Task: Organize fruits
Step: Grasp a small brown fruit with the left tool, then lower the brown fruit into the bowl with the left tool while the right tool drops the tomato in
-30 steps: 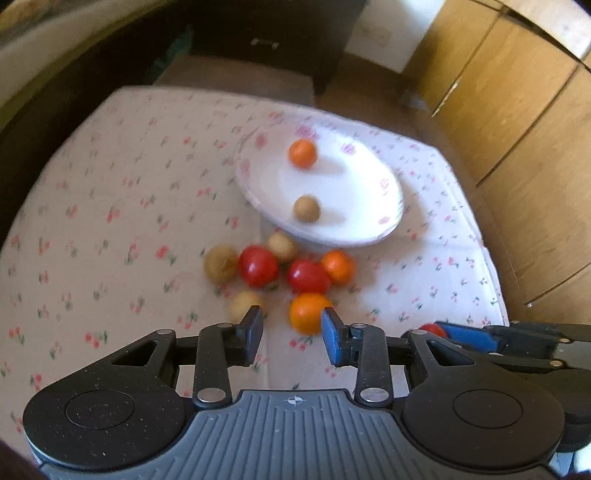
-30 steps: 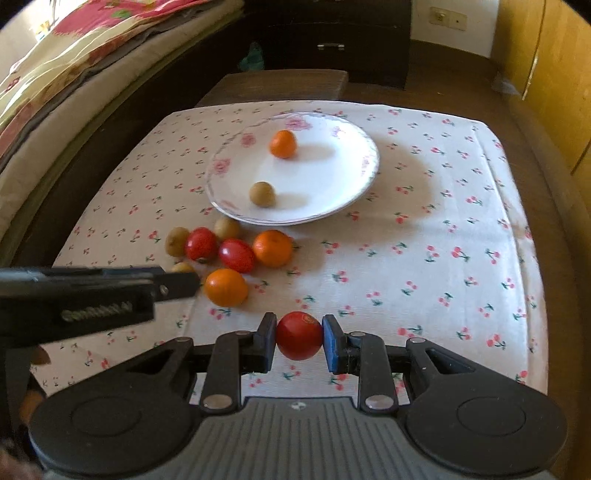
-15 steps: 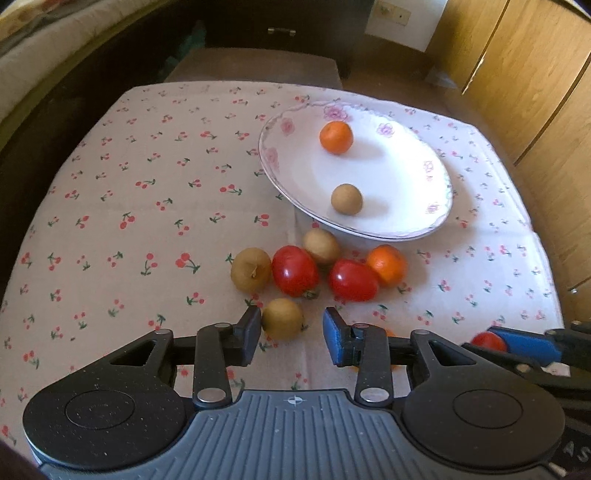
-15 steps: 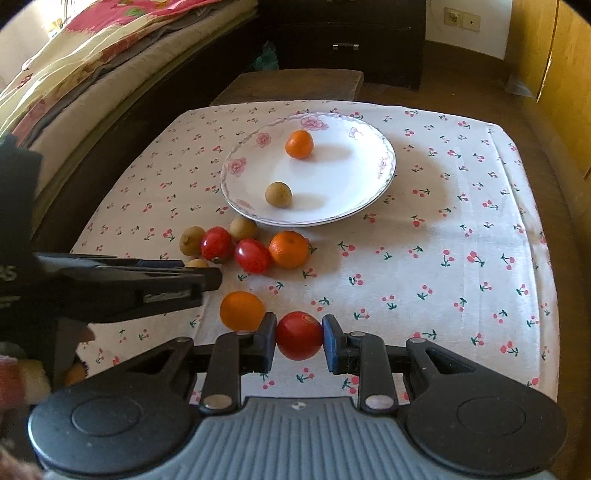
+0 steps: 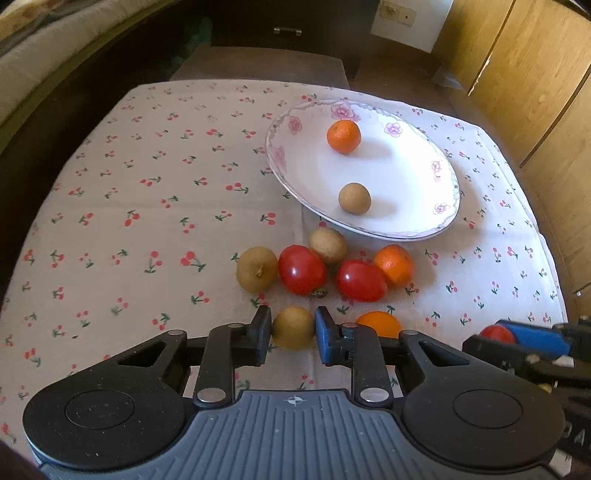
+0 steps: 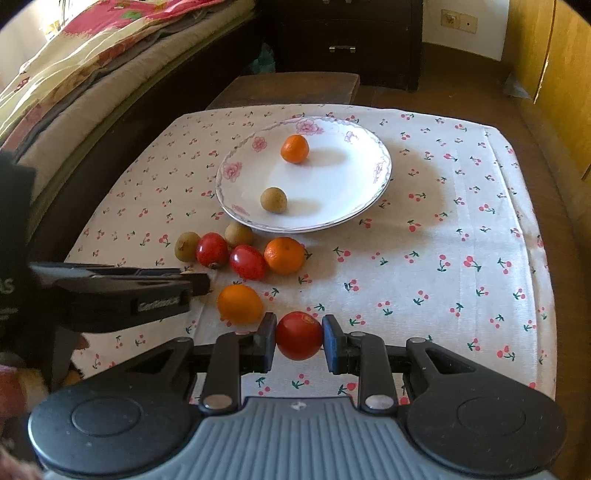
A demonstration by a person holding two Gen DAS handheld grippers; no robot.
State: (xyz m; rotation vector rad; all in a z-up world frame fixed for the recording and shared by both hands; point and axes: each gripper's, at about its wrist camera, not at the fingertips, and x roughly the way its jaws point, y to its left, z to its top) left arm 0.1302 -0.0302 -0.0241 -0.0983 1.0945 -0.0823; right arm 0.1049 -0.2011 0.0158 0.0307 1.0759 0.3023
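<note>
Three red tomatoes: two (image 6: 211,249) (image 6: 248,261) on the counter's cloth and one (image 6: 298,335) between the right claw's (image 6: 299,338) fingers. Three oranges: one (image 6: 294,148) on the plate (image 6: 373,195), two (image 6: 284,255) (image 6: 239,304) on the cloth. Four brown longans: one (image 6: 273,199) on the plate, two (image 5: 257,268) (image 5: 327,245) on the cloth, one (image 5: 293,328) between the left claw's (image 5: 293,330) fingers. One plate. Two claws.

We take the cherry-print tablecloth (image 6: 461,258) as our landmark. Just beyond its far edge we see a brown stool (image 6: 284,88), and behind that a dark drawer cabinet (image 6: 343,40). To the cloth's left runs a bed with folded floral bedding (image 6: 96,48). To its right we see wooden cupboard doors (image 5: 524,74), and past its far right corner a wall socket (image 6: 458,20).
</note>
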